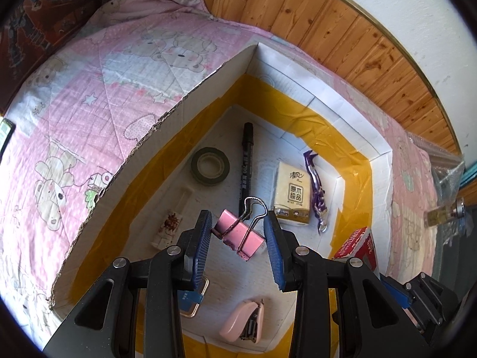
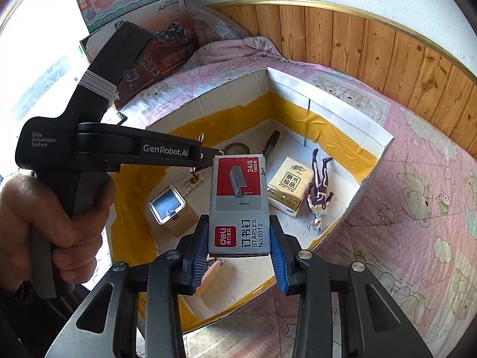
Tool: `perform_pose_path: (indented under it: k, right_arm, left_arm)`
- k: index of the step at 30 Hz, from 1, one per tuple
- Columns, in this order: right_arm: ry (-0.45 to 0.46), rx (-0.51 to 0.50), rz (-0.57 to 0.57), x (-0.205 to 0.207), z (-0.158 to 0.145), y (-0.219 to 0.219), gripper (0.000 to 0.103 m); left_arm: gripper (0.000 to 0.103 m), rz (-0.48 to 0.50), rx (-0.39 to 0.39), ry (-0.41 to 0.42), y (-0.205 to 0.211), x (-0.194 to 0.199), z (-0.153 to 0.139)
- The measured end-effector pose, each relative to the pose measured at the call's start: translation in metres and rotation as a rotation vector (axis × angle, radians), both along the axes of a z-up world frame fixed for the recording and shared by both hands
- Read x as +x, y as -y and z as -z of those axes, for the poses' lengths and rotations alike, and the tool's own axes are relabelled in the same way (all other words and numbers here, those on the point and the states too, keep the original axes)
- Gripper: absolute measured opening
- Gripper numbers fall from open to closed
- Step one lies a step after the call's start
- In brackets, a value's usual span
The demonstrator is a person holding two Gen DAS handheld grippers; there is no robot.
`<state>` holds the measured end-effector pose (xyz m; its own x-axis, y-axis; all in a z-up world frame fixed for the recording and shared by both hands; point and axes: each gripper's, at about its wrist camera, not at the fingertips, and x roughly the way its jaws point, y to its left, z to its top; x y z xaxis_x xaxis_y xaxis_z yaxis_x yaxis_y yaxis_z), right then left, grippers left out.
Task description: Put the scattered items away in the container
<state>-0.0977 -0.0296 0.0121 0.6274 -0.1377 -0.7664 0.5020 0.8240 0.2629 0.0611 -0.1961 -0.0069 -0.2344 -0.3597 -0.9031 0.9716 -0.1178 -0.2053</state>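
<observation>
Over the open cardboard box (image 1: 167, 137) on the pink quilted bed (image 1: 89, 89), both grippers hang with the box floor below them. From the left wrist view, the left gripper (image 1: 238, 232) has its jaws apart, and a pink binder clip (image 1: 241, 234) sits between them; its wire handle lies against the left pad, the right pad stands just clear, and whether the clip is resting on the floor or falling cannot be told. Already lying in the box are a roll of tape (image 1: 210, 165), a black marker (image 1: 246, 164), a tissue pack (image 1: 291, 192), a purple figure (image 1: 316, 191) just beside the pack, a pink stapler (image 1: 243, 322) near the bottom, and a small card (image 1: 170, 226) by the left wall. From the right wrist view, the right gripper (image 2: 238, 238) has its jaws clamped on the lower end of a staples box (image 2: 238, 200), grey and red, held upright above the box interior. Beside it to the left a small square container (image 2: 171, 208) with a metal-rimmed lid stands on the box floor. A person's hand (image 2: 44, 223) grips the handle of the left gripper at the left edge of that view.
</observation>
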Motion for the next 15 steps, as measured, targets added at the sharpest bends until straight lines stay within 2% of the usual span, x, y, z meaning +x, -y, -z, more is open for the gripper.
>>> perform_pose_path:
  k: [4, 8, 15]
  right_arm:
    - [-0.015, 0.001, 0.0, 0.004, 0.005, 0.0, 0.039]
    - [-0.027, 0.014, 0.004, 0.005, 0.012, 0.002, 0.04]
    - [-0.034, 0.025, 0.008, 0.003, 0.014, 0.004, 0.04]
  left_arm:
    - [0.038, -0.007, 0.002, 0.021, 0.003, -0.002, 0.003]
    - [0.043, -0.03, 0.035, -0.006, 0.009, 0.002, 0.008]
    - [0.046, -0.045, 0.037, -0.024, 0.009, 0.006, 0.007]
